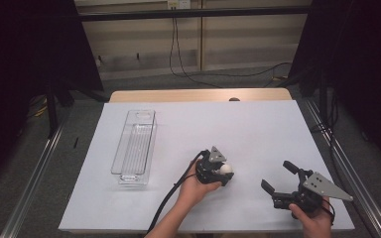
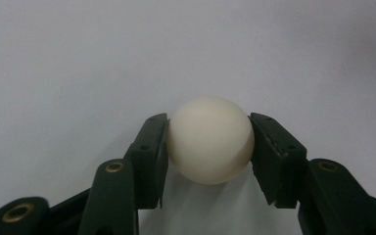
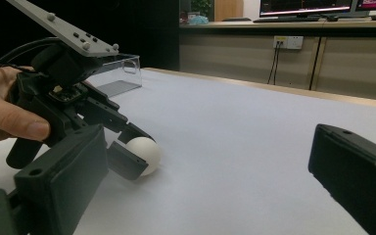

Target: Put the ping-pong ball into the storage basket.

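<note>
Low over the sheet (image 1: 258,124), left gripper (image 2: 209,147) — level — clamps the ball (image 2: 210,139).

The ball (image 2: 210,139) was a plain cream white, matt and unmarked. The left gripper (image 2: 209,147) was black, its jaws a dull charcoal with small brass-coloured rivets, and a pale grey three-cornered plate sat on top of it. The right gripper (image 1: 280,177) was black as well, with the same grey plate. The counter (image 1: 258,124) was covered in a flat white sheet with no pattern, and a strip of light wood showed along its far edge. The bin (image 1: 134,146) was clear and colourless, with fine ribbed lines running along its floor. The black cable (image 1: 166,206) trailed over the white.
</note>
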`<state>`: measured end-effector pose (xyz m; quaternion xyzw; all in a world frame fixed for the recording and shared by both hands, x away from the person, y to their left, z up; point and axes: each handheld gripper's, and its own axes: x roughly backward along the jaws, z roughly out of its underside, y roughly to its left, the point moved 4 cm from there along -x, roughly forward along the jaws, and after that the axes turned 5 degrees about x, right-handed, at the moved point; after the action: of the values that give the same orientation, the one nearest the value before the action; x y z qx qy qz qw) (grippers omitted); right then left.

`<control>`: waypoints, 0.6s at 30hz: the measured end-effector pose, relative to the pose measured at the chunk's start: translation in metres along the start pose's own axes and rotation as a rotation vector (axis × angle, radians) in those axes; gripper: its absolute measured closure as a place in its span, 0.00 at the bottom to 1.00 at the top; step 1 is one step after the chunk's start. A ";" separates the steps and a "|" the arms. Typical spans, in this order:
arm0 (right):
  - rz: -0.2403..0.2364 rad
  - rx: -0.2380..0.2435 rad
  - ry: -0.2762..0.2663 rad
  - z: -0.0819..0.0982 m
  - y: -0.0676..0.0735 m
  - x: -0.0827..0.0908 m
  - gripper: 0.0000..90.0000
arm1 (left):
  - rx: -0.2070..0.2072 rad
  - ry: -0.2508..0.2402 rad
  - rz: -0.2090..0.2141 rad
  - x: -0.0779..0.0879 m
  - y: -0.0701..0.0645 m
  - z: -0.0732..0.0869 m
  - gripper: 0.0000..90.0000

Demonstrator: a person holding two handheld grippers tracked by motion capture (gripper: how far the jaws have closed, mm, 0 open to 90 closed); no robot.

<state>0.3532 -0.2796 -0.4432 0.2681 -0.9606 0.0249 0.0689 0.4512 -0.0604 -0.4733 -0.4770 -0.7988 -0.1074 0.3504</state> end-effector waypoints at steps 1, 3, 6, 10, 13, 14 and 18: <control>-0.001 0.000 0.000 0.000 0.000 0.000 0.01 | -0.003 -0.005 0.004 0.001 0.001 0.000 0.57; -0.005 0.005 0.005 0.000 0.000 0.000 0.01 | -0.008 0.008 0.006 0.004 0.001 0.000 0.57; -0.005 0.007 0.001 0.001 0.001 -0.001 0.01 | 0.015 -0.008 0.020 0.006 0.000 -0.001 0.57; -0.007 0.013 0.006 0.001 0.001 0.000 0.01 | 0.023 -0.012 0.027 0.011 0.000 -0.002 0.57; -0.004 0.005 0.003 0.001 0.001 -0.001 0.01 | 0.025 -0.015 0.036 0.014 0.000 -0.002 0.57; -0.001 0.006 0.005 0.001 0.001 -0.001 0.01 | 0.030 -0.034 0.040 0.014 0.000 -0.003 0.57; 0.000 0.002 0.007 0.002 0.000 -0.001 0.01 | 0.034 -0.032 0.041 0.019 0.000 -0.003 0.57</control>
<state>0.3535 -0.2790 -0.4450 0.2681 -0.9603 0.0268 0.0722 0.4464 -0.0488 -0.4587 -0.4889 -0.7962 -0.0790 0.3476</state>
